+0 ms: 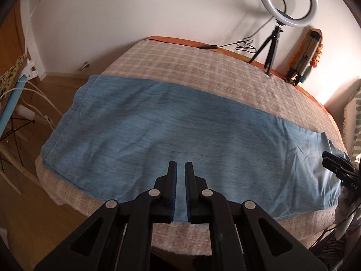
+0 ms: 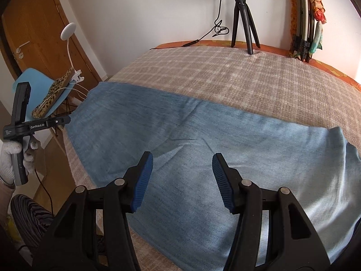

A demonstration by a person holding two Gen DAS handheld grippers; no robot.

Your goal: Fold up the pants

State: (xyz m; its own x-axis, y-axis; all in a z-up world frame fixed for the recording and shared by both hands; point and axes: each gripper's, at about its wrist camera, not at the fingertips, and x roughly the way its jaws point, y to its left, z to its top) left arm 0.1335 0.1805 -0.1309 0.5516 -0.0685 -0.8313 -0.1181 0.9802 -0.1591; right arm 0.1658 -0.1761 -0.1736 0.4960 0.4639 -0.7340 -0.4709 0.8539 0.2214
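Both grippers hang over the near edge of the bed with nothing in them: the left gripper [image 1: 180,166] has its jaws drawn almost together with only a narrow slit between the pads, while the right gripper [image 2: 182,158] stands spread wide, its blue ribbed pads [image 2: 222,180] well apart. The blue pants [image 1: 180,131] lie flat across the plaid blanket [image 1: 203,63], apparently already doubled leg over leg into one long band running left to right, the hem end reaching the left edge of the bed and the wider end lying under the right gripper. That layout suits a crosswise fold, and the wide-spread right jaws look ready to take the cloth below them; the left would need to open before it can grip. Its gloved hand [image 2: 13,158] holds it off the bed's left corner in the right wrist view. A ring light tripod [image 2: 243,18] stands at the far edge, clear of the fabric.
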